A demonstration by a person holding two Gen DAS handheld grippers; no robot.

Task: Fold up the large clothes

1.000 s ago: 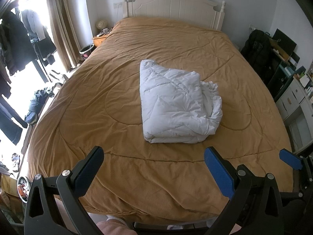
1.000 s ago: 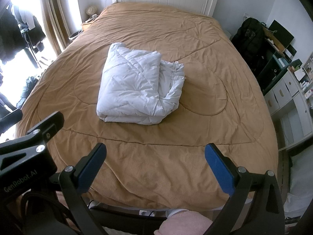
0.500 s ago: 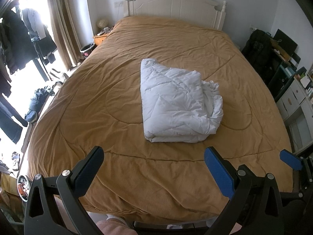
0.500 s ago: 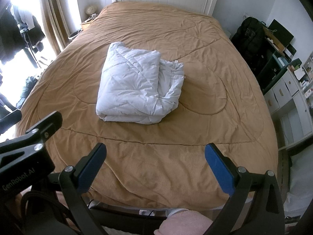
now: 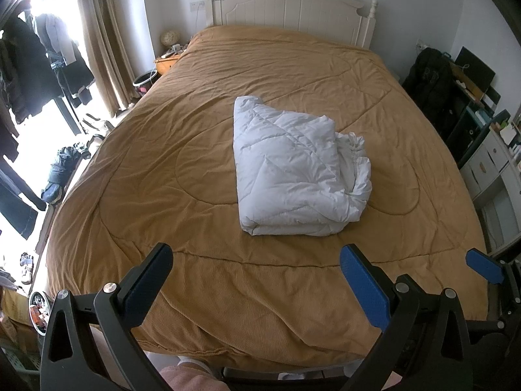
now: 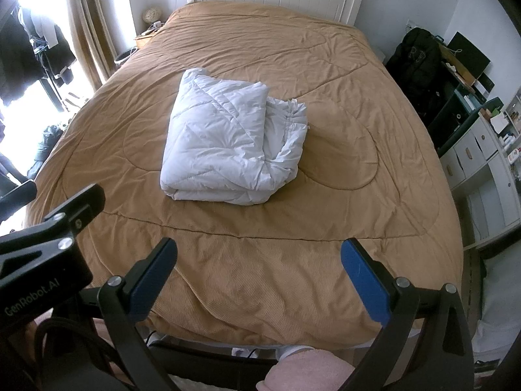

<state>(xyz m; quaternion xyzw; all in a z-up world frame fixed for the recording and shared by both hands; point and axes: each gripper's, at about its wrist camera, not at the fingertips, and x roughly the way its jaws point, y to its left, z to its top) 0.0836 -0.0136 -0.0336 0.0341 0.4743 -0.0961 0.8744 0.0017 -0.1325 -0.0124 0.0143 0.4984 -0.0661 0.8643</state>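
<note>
A white quilted garment (image 5: pixel 294 171) (image 6: pixel 228 143) lies folded into a thick bundle in the middle of the bed, on a tan bedspread (image 5: pixel 195 150) (image 6: pixel 342 137). Its ruffled loose edge faces right. My left gripper (image 5: pixel 255 275) is held open above the foot of the bed, well short of the bundle, with nothing between its blue pads. My right gripper (image 6: pixel 259 275) is open too, also above the foot of the bed. The left gripper's black body (image 6: pixel 42 254) shows at the left of the right wrist view.
A white headboard (image 5: pixel 289 3) stands at the far end. Left of the bed are curtains (image 5: pixel 104 39), hanging dark clothes (image 5: pixel 29 65) and things on the floor. On the right are a black backpack (image 6: pixel 416 62) and white drawers (image 6: pixel 482 163). A pink sleeve (image 6: pixel 309 371) is below.
Both views have shifted very slightly; the folded white bundle and both open grippers stay as they were.
</note>
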